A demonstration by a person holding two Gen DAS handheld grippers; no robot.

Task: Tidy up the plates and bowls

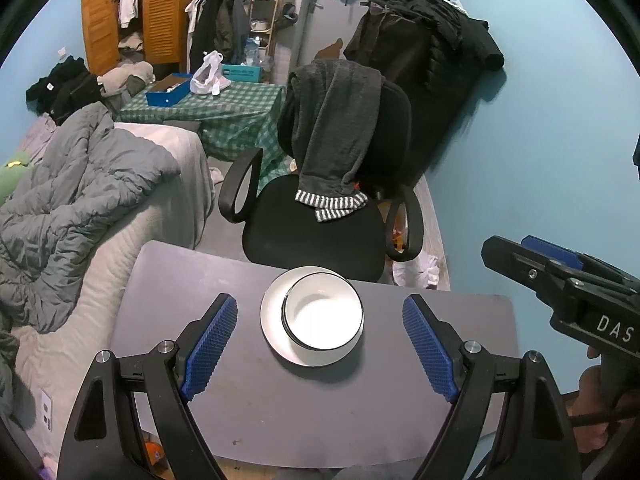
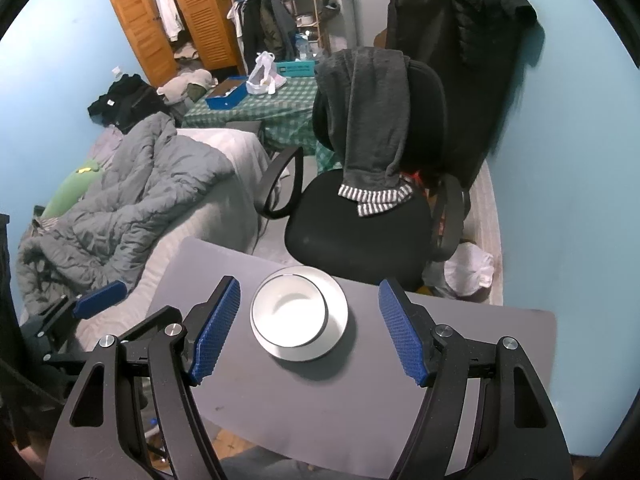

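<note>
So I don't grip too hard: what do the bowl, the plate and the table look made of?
Bowl: white, glossy, thin dark rim; looks like glazed ceramic, possibly enamelled metal.
Plate under it: white with a soft sheen, likely the same ware.
Table: flat matte grey top with faint scuffs, probably laminate or painted board.

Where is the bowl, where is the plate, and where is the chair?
bowl [image 1: 320,314], left wrist view, on its white inside.
plate [image 1: 272,312], left wrist view, on the bare rim left of the bowl.
chair [image 2: 360,236], right wrist view, on the black seat.
</note>
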